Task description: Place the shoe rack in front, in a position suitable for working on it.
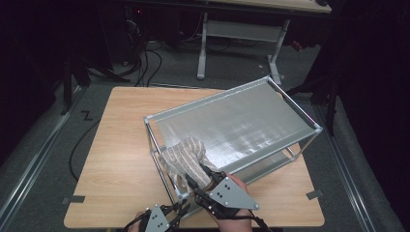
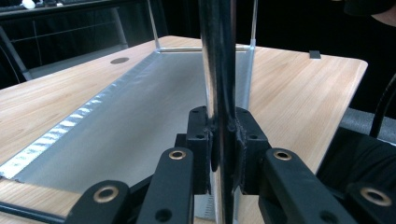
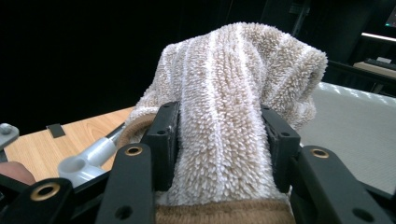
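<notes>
Here, each line reads against the metal rack (image 1: 237, 126) as landmark.

Rack: a silver two-shelf frame standing askew on the wooden desk (image 1: 118, 159), its near corner towards the person.

Left tongs (image 1: 180, 210): closed on the rack's near corner post (image 2: 219, 93), as the left gripper view shows; the jaws clamp the upright tube from both sides, just above the lower shelf (image 2: 135, 116).

Right tongs (image 1: 193, 181): gripping the striped fluffy cloth (image 1: 183, 157); in the right gripper view the jaws press into the pile on either side of the bundle (image 3: 233, 102).

Cloth position: bunched at the rack's near corner, draped over the edge of the top shelf (image 1: 251, 121) and touching it.

Done, as judged: rack steadied by its post; cloth grasped and brought onto the top shelf's near end.

Left, as judged: most of the top shelf lies beyond the cloth, unreached; if wiping is intended, the sweep along that shelf towards the rack's far end remains.
</notes>
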Demonstrator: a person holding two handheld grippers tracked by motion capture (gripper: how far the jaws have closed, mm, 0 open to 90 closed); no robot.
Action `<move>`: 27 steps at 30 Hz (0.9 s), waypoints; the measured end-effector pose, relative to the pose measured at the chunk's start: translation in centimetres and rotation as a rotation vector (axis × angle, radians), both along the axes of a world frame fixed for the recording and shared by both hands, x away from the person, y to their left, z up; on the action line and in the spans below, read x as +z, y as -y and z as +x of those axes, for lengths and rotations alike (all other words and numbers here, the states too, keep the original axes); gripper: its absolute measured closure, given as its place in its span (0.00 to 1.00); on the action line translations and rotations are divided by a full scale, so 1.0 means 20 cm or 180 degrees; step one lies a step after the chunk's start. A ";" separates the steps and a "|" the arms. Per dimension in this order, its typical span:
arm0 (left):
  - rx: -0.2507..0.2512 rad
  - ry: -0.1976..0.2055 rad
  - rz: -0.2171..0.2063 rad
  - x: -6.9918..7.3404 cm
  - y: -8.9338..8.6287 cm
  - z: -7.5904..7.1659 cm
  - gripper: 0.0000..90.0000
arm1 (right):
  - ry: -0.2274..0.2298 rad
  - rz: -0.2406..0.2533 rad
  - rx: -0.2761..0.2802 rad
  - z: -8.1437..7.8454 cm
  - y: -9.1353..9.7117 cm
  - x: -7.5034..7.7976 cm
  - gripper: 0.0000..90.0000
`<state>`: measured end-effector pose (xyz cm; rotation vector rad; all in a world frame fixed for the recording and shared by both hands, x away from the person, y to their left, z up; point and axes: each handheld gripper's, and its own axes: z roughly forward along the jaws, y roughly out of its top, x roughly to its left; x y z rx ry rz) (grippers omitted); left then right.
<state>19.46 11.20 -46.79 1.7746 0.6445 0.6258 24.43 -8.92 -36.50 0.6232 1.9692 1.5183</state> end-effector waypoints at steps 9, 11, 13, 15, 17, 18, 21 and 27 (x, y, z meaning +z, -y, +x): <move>-0.0021 -0.0051 -0.0039 0.00 -0.02 -0.02 0.88 | -0.0005 -0.0043 -0.0159 0.05 0.11 0.01 0.62; 0.0018 -0.0048 -0.0045 0.00 -0.03 -0.04 0.88 | 0.0002 -0.0037 -0.0206 0.07 0.16 0.00 0.62; 0.0041 -0.0047 -0.0028 0.00 -0.04 -0.05 0.88 | -0.0015 -0.0023 -0.0241 0.09 0.21 0.00 0.62; 0.0068 -0.0046 -0.0049 0.00 -0.05 -0.05 0.88 | -0.0020 -0.0050 -0.0315 0.12 0.27 0.01 0.62; 0.0116 -0.0046 -0.0027 0.00 -0.06 -0.06 0.88 | -0.0023 -0.0063 -0.0388 0.14 0.32 0.01 0.62; 0.0140 -0.0042 -0.0031 0.00 -0.06 -0.07 0.88 | -0.0014 -0.0065 -0.0432 0.16 0.35 0.01 0.62; 0.0191 -0.0048 -0.0041 0.00 -0.09 -0.08 0.88 | -0.0014 -0.0041 -0.0554 0.20 0.44 0.01 0.62; 0.0232 -0.0091 -0.0100 0.00 -0.12 -0.08 0.89 | -0.0030 0.0031 -0.0804 0.29 0.60 0.00 0.61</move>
